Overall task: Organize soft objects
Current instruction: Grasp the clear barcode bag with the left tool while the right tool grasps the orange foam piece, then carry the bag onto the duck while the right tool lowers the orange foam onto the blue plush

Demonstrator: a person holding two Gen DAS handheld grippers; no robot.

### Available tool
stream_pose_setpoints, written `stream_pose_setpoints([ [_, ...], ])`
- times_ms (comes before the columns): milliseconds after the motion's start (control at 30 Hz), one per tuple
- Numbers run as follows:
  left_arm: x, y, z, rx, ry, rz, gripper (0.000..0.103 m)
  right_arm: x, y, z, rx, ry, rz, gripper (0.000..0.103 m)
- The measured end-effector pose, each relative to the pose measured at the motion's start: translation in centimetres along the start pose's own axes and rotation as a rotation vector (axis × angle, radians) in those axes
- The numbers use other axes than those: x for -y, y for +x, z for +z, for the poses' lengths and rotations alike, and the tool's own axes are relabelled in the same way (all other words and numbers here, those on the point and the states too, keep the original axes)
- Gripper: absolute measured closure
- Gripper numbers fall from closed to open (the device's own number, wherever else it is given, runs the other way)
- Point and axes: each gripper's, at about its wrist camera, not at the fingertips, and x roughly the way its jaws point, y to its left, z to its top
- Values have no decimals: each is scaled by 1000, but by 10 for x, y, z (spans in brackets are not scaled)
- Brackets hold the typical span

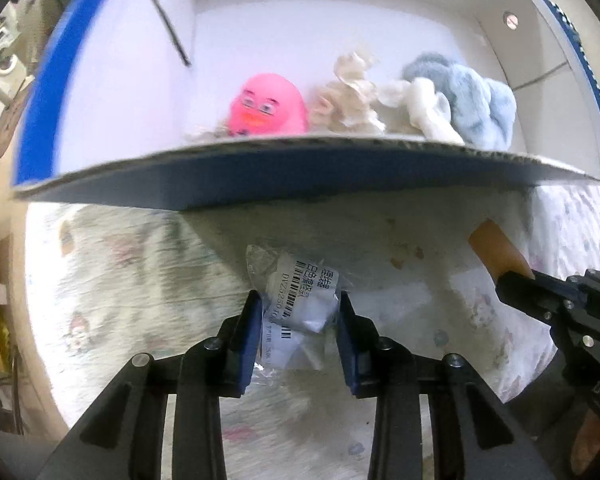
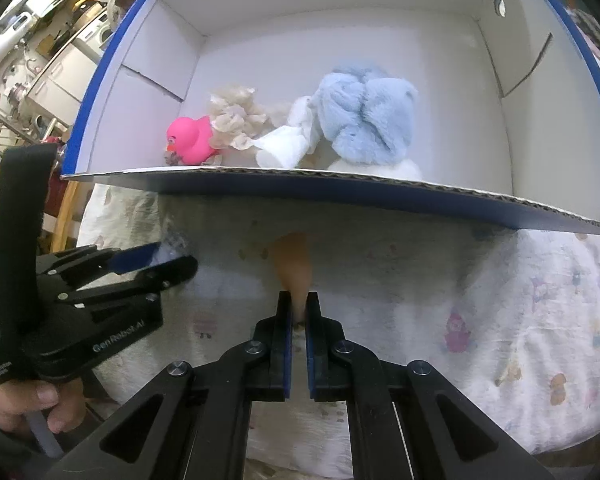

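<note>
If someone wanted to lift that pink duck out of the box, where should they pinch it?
Probably the pink duck by its round body, from above: the box is open-topped, its front wall blocks a level approach, and cream fabric crowds one side.

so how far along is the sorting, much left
Done: a pink rubber duck, a cream lacy cloth, a white sock and a blue plush lie in the cardboard box. In hand: left gripper holds a labelled plastic packet; right gripper pinches a tan soft piece. Left: dropping both in.
</note>
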Motion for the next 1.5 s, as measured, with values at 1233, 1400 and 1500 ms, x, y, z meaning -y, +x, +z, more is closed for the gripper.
stream_pose_setpoints([
  [1233,10,-112,98,356,54,56,72,20,-92,86,329,73,115,96],
  [1400,14,-80,104,332,70,27,72,32,-57,93,251,111,111,96],
  [1500,14,-62,106,307,50,-12,72,31,-41,95,212,106,105,96],
])
